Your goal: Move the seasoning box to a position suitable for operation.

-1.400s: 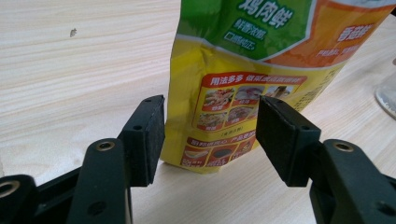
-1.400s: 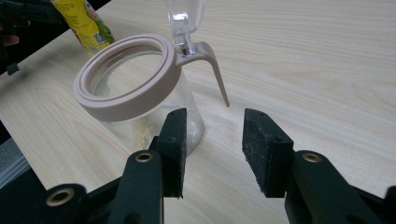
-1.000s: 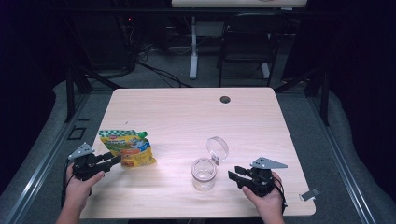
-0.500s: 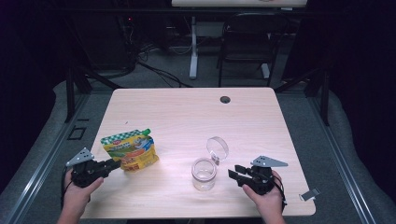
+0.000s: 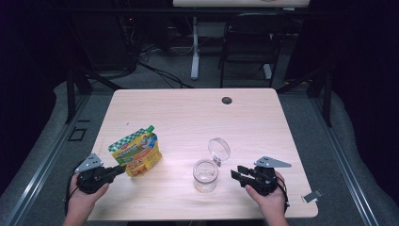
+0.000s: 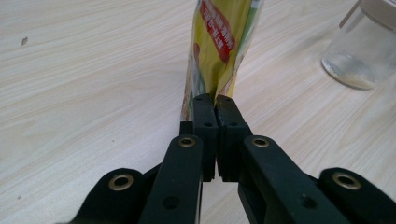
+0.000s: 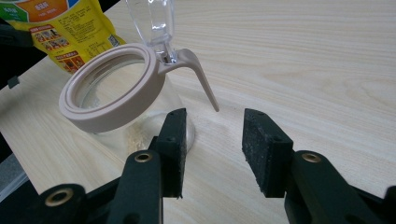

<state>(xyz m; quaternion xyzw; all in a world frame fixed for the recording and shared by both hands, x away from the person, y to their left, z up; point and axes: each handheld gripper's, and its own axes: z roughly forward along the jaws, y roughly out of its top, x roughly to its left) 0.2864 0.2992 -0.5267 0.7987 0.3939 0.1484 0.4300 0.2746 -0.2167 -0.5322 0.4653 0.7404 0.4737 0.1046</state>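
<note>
The yellow pouch [image 5: 137, 153] is seen standing on the wooden table [image 5: 188, 113], well to the left of the glass jar [image 5: 205, 175], which serves as the landmark here. The pouch's lower edge is clamped between the pads of the left gripper [image 5: 120, 169]; the jaws have just been closing and are now pressed together on the thin foil, as confirmed in the left gripper view, where the pouch [image 6: 223, 51] rises straight up from the closed jaw tips. A green cap is noted at the pouch's top corner, on the side away from the person. The jar is set near the table's front edge, with its hinged clear lid [image 5: 219, 149] flipped open and standing behind it; a beige rim [image 7: 112, 93] and a thin layer of pale grains at the bottom are observed. The right gripper [image 5: 236, 174] is held just right of the jar, jaws parted, nothing between them, one pad close beside the glass wall without a grip.
</note>
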